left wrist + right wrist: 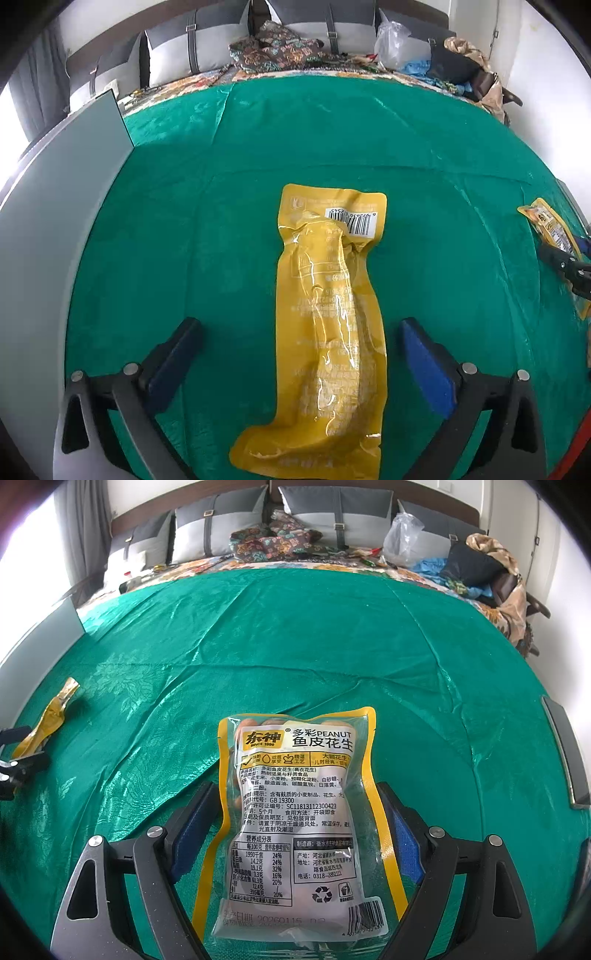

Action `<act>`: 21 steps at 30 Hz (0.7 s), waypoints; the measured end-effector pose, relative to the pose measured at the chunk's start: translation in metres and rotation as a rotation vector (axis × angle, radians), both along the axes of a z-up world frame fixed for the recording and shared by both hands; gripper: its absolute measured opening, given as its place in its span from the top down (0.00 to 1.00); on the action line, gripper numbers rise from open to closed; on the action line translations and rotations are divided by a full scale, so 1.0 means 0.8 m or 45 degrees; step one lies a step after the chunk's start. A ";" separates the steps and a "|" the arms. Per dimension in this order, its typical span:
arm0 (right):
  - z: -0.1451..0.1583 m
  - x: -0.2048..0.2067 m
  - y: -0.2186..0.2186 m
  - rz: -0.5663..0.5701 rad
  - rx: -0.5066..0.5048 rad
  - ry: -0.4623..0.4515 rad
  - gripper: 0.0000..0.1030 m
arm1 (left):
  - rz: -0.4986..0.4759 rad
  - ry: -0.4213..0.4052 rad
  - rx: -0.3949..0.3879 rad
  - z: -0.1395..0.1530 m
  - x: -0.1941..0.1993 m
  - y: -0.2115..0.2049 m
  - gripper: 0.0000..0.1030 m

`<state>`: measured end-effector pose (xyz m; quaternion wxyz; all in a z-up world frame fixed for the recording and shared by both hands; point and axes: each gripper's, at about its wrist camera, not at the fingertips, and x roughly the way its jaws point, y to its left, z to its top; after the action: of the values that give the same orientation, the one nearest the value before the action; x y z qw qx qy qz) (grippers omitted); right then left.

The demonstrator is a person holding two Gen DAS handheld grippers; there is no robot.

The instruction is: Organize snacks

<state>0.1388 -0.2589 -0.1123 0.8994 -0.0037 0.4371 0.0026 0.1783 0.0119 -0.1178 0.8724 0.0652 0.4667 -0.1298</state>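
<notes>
The left gripper (301,354) is standing with its fingers (424,365) spread wide, clear of the yellow pouch (328,321) that is lying lengthwise between them on the green cloth (332,129), barcode end pointing away. The right gripper's (301,827) fingers (402,842) are sitting against both long edges of the peanut pack (299,823) (label side up), clamping it, with the pack reaching out past the tips. Farther from the left fingers, off to their left, a grey board (55,203) is lying at the cloth's edge, and pillows (221,524) are lining the far end beyond both.
</notes>
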 end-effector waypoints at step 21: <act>0.000 0.001 0.000 0.000 0.001 0.000 0.16 | 0.011 -0.050 -0.011 -0.001 -0.001 -0.002 0.00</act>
<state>0.1393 -0.2588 -0.1124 0.8994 -0.0035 0.4372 0.0027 0.1771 0.0103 -0.1184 0.8822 0.0621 0.4492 -0.1266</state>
